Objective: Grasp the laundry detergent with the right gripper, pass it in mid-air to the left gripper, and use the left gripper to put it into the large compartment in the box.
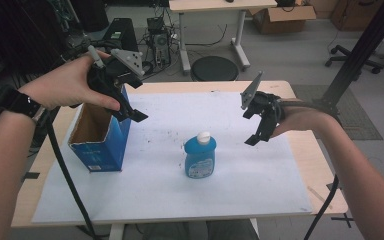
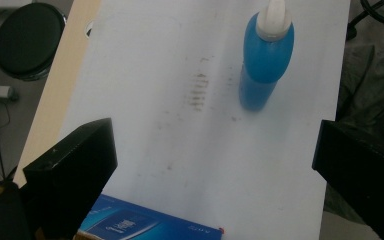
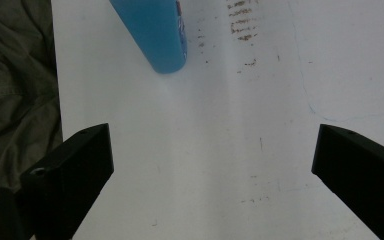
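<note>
A blue bottle (image 1: pixel 200 157) with a white cap stands upright in the middle of the white sheet (image 1: pixel 180 197). An open-topped blue box (image 1: pixel 100 137) stands at the sheet's left edge. My left gripper (image 1: pixel 131 114) hovers over the box's right rim, open and holding nothing. In the left gripper view, the left gripper (image 2: pixel 210 170) has its jaws wide apart, with the bottle (image 2: pixel 266 60) ahead and the box's edge (image 2: pixel 145 226) below. My right gripper (image 1: pixel 252 127) hangs open to the right of the bottle. In the right gripper view, the right gripper (image 3: pixel 210 170) frames bare sheet, with the bottle's base (image 3: pixel 155 30) farther off.
The sheet lies on a wooden table (image 1: pixel 325 175). Behind the table are a black stool (image 1: pixel 214 68), a computer tower with cables (image 1: pixel 156 37) and a second desk. A black slanted pole (image 1: pixel 360 50) rises at the right. Cables trail off the table's front.
</note>
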The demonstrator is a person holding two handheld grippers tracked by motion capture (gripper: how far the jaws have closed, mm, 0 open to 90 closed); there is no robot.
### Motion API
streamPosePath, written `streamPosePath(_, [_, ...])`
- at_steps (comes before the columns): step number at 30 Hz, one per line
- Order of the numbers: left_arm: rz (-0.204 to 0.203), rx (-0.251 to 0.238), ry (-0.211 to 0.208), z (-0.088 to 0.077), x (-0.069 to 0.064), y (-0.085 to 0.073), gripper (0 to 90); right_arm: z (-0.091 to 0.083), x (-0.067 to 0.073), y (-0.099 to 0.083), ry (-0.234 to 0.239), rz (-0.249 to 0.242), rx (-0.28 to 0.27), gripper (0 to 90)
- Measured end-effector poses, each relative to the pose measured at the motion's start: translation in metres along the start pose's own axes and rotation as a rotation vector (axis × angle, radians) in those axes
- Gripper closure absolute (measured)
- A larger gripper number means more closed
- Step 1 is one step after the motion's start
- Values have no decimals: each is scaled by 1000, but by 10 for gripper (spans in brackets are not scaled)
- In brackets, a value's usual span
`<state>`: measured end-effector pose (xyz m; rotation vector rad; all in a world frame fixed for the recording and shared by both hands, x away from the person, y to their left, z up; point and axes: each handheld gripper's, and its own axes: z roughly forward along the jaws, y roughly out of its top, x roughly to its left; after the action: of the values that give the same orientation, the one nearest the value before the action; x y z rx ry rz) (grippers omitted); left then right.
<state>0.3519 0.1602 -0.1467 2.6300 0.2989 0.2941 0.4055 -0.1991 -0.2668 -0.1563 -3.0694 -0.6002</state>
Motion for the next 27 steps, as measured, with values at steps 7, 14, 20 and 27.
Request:
streamPosePath(7, [4, 5, -9, 1, 1, 1, 47, -3, -1, 0, 5, 5, -9, 29])
streamPosePath(14, [0, 12, -8, 2, 2, 2, 47, -9, -3, -1, 6, 4, -44, 26])
streamPosePath(20, [-7, 7, -1, 1, 1, 2, 47, -17, -3, -1, -5, -8, -88, 24])
streamPosePath(27, [-11, 14, 5, 1, -1, 1, 47, -20, -4, 0, -14, -24, -142, 23])
